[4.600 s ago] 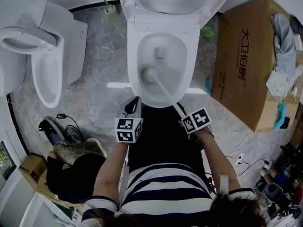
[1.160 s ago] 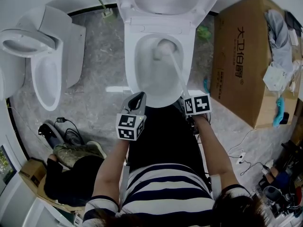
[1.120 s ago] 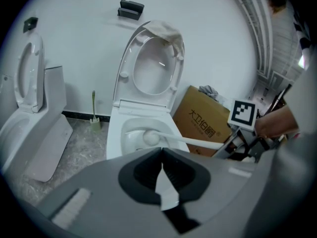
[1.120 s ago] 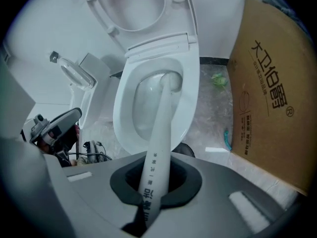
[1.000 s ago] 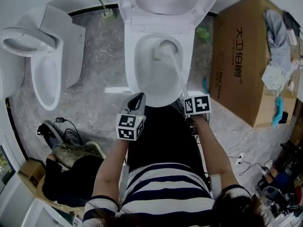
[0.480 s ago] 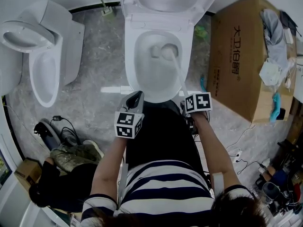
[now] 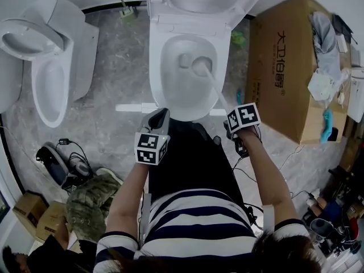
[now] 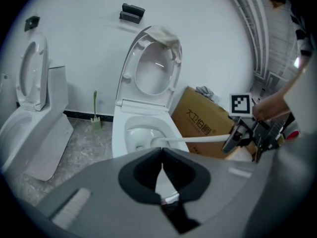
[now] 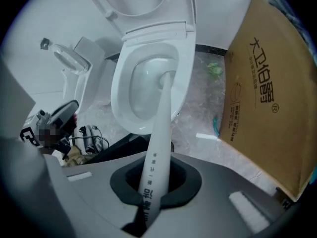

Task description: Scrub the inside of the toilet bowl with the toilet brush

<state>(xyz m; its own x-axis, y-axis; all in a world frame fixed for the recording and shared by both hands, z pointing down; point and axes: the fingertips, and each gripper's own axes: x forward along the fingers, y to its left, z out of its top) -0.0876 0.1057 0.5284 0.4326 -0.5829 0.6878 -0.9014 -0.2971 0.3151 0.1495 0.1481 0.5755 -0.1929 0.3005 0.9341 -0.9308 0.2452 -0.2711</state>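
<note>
My head camera looks steeply down over both tools, with the toilet bowl [image 7: 170, 90] just ahead of them. The left tool [image 8: 162, 166] camera sits low, facing the bowl; the right tool [image 9: 157, 185] camera sights along the toilet brush [image 9: 159, 133] into it. All three share the bowl and the cardboard box [image 7: 278, 67].

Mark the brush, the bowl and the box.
brush [image 9: 159, 133]: right gripper view, on the middle of its white handle.
bowl [image 7: 175, 89]: head view, on the bare inner wall, left of the brush head.
box [image 7: 296, 67]: head view, on its top face beside the print.
</note>
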